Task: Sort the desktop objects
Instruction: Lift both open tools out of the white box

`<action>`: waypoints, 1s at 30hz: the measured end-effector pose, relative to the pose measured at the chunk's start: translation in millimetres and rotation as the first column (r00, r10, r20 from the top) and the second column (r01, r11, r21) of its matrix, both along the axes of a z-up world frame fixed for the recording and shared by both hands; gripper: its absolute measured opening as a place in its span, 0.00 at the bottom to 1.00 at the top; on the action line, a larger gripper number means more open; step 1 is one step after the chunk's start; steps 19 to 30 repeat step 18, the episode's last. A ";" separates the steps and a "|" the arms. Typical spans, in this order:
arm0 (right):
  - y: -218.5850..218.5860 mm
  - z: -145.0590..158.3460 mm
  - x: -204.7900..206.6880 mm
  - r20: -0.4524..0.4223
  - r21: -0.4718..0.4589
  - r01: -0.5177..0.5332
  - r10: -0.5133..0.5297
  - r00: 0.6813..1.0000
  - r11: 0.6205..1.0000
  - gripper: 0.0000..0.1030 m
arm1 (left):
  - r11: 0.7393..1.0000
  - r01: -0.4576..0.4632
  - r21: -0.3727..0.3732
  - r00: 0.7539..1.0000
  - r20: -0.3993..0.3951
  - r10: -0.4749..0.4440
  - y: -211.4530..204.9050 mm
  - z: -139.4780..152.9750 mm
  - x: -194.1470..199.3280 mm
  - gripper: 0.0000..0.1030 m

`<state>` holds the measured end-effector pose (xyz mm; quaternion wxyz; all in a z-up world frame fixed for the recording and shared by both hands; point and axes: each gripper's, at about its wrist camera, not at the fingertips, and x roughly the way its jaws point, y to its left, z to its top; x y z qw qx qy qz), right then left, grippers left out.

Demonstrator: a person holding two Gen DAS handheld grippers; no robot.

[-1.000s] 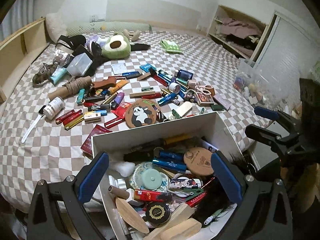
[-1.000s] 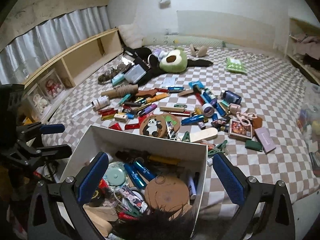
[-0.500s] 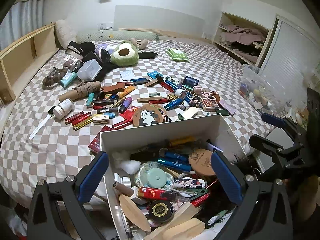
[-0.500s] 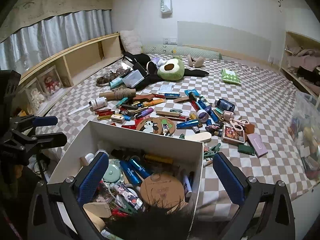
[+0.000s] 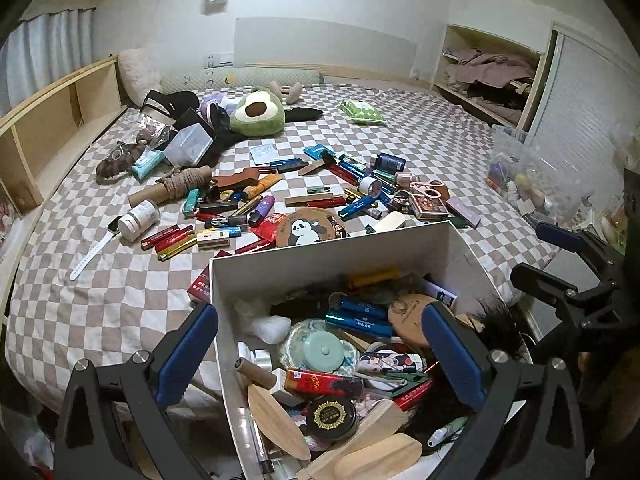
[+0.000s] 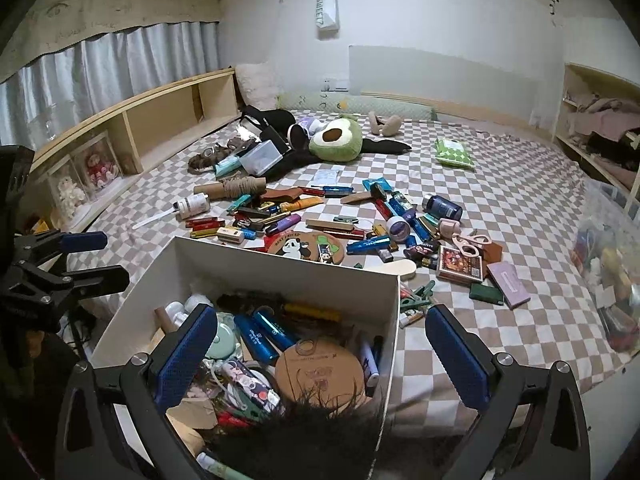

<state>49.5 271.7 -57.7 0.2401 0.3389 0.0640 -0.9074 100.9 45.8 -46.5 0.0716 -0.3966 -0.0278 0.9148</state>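
in the left wrist view, the left gripper [image 5: 320,354] hangs over the white box [image 5: 332,246] with its blue pads spread wide and nothing between them. against a second ago the view has lifted and tipped back: more wall and shelving show, the box sits lower in the frame, and the scattered objects [image 5: 280,200] on the checkered bed [image 5: 100,288] look farther off. nothing in the box appears to have moved; the teal round lid [image 5: 322,352], the red packet [image 5: 320,382] and the blue tubes [image 5: 360,312] lie as they did. the right gripper [image 5: 560,256] shows at the right edge, pads apart, empty as far as i can tell. in the right wrist view, the right gripper [image 6: 316,354] also stands wide and empty above the box [image 6: 280,268], with the round cork coaster [image 6: 320,368] below it and a dark tuft of hair or fur [image 6: 304,432], blurred and hard to name, at the bottom. this camera has risen too, so the curtain and far wall fill more of the frame. the left gripper [image 6: 80,256] appears at the left edge, open. the panda coaster [image 6: 306,246], the scissors [image 6: 474,242] and the rest of the clutter stay on the bed beyond the box. my reading is that both grippers are pulling back between picks, with much of the sorting left to do.
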 end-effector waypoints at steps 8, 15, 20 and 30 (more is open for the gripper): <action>-0.1 0.4 -0.1 -0.004 0.003 0.000 0.000 1.000 1.000 1.00 | 1.000 0.002 -0.008 1.000 0.005 -0.002 1.6 -1.7 -0.5 1.00; -0.4 0.5 0.6 -0.005 0.005 -0.004 0.004 1.000 1.000 1.00 | 1.000 0.008 0.004 1.000 0.007 -0.008 2.4 -2.9 0.0 1.00; -1.1 0.9 0.4 -0.005 0.006 -0.006 0.006 1.000 1.000 1.00 | 1.000 0.004 0.005 1.000 0.004 -0.004 1.4 -2.8 0.3 1.00; -1.1 0.9 0.4 -0.005 0.006 -0.006 0.006 1.000 1.000 1.00 | 1.000 0.004 0.005 1.000 0.004 -0.004 1.4 -2.8 0.3 1.00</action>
